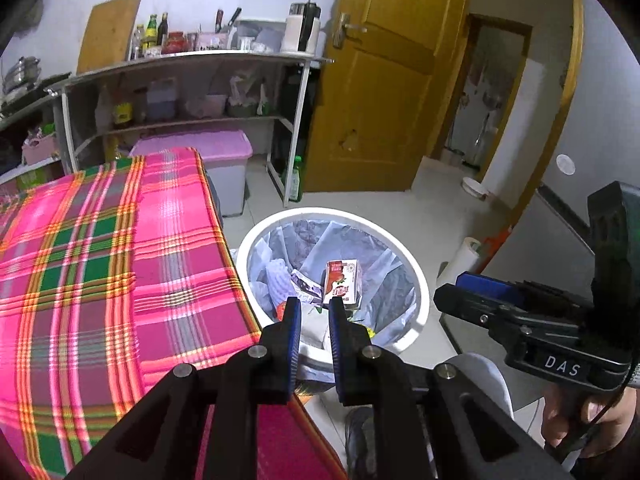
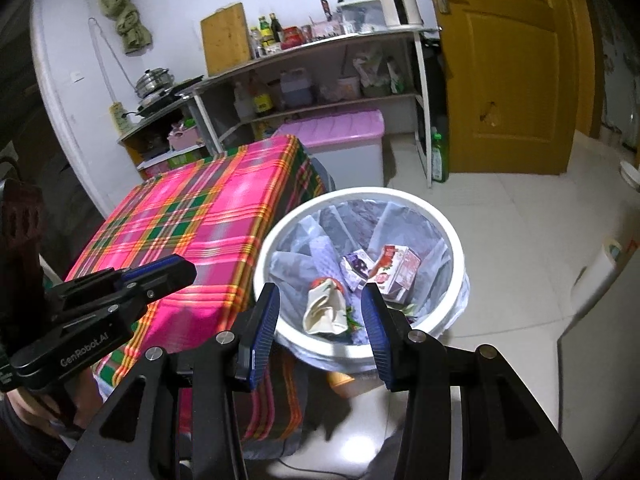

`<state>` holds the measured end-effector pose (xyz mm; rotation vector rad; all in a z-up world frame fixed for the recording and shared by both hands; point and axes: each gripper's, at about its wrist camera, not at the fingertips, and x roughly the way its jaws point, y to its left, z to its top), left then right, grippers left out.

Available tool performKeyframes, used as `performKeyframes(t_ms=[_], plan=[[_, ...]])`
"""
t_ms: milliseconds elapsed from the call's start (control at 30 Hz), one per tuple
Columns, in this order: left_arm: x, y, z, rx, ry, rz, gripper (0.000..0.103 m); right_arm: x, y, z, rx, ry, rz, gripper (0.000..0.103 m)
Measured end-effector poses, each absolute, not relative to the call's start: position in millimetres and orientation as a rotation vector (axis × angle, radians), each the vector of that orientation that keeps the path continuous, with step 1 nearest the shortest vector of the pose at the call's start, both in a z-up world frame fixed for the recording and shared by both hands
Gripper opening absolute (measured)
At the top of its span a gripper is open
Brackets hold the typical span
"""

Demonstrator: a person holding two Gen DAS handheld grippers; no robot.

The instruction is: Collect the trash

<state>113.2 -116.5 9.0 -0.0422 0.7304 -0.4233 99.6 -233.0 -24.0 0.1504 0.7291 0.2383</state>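
Observation:
A white trash bin lined with a clear bag stands on the floor beside the table; it also shows in the right wrist view. Inside lie a red strawberry carton, a purple carton and a crumpled wrapper. My left gripper is open and empty above the bin's near rim. My right gripper is open and empty above the bin. Each gripper shows from the side in the other's view, the right one and the left one.
A table with a pink plaid cloth stands left of the bin. Behind are a metal shelf with bottles, a pink-lidded box, a green bottle and a wooden door. A paper roll stands on the tiled floor.

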Motion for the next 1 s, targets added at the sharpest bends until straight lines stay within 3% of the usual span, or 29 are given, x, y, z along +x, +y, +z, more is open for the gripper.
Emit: performKeyframes(t_ms=[1000], plan=[[28.2, -90.8, 29.6, -0.032, 0.627, -0.335, 0.013, 39.9, -197.6, -12.8, 0.066, 0.658, 0.287, 0.046]])
